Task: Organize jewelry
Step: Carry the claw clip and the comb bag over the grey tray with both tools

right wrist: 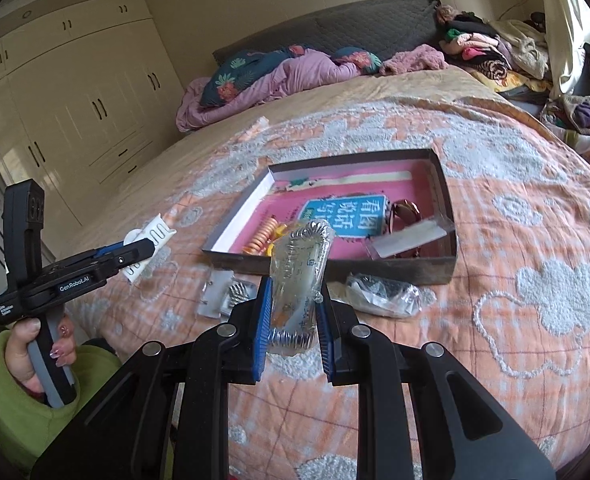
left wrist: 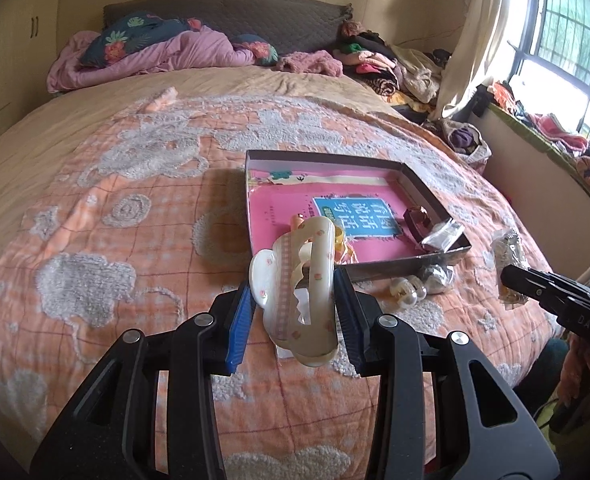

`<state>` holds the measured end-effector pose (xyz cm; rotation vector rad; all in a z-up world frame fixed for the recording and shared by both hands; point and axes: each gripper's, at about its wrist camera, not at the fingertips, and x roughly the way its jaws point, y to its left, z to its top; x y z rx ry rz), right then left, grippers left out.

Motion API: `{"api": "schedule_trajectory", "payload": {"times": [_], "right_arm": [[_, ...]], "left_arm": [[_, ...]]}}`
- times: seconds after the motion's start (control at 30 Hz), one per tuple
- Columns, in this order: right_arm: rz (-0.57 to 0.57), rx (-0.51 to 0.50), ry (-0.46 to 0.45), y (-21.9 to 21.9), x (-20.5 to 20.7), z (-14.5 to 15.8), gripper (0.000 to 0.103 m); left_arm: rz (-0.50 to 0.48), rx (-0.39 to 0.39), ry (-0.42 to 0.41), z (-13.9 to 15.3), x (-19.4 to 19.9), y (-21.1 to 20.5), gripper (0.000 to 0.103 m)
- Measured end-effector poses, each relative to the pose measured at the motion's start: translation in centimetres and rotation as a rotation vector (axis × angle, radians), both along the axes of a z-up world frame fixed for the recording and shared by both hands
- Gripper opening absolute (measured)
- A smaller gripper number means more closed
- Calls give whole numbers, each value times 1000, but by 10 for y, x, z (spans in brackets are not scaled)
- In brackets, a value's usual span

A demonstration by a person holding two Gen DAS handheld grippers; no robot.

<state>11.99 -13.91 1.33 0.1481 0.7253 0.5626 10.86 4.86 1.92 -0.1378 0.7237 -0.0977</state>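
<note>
My left gripper (left wrist: 295,312) is shut on a cream hair claw clip (left wrist: 303,280) with small peach dots, held above the bedspread just before the box. My right gripper (right wrist: 293,320) is shut on a clear plastic packet with a silver hair clip (right wrist: 299,272) inside. The shallow cardboard box (left wrist: 447,254) (right wrist: 435,272) has a pink printed bottom. It holds an orange coil tie (right wrist: 261,236), sunglasses (right wrist: 405,210) and a white packet (right wrist: 409,240). In the right wrist view the left gripper (right wrist: 135,250) shows at left with the claw clip (right wrist: 151,236).
Loose packets lie on the orange bedspread before the box: a silver clip packet (right wrist: 383,294), another (right wrist: 227,294), and pearl beads (left wrist: 409,294). A pink quilt and pillows (left wrist: 155,48) lie at the bed's head. Clothes pile (left wrist: 395,64) at right by the window.
</note>
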Motion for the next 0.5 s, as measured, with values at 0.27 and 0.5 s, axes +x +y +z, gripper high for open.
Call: {"api": "schedule_trajectory", "payload": {"times": [0.27, 0.5], "right_arm": [[25, 18, -49, 14, 1, 24, 20], [41, 31, -91, 24, 7, 42, 20]], "left_arm": [[21, -11, -35, 14, 3, 5, 31], [25, -12, -61, 22, 14, 4, 31]]}}
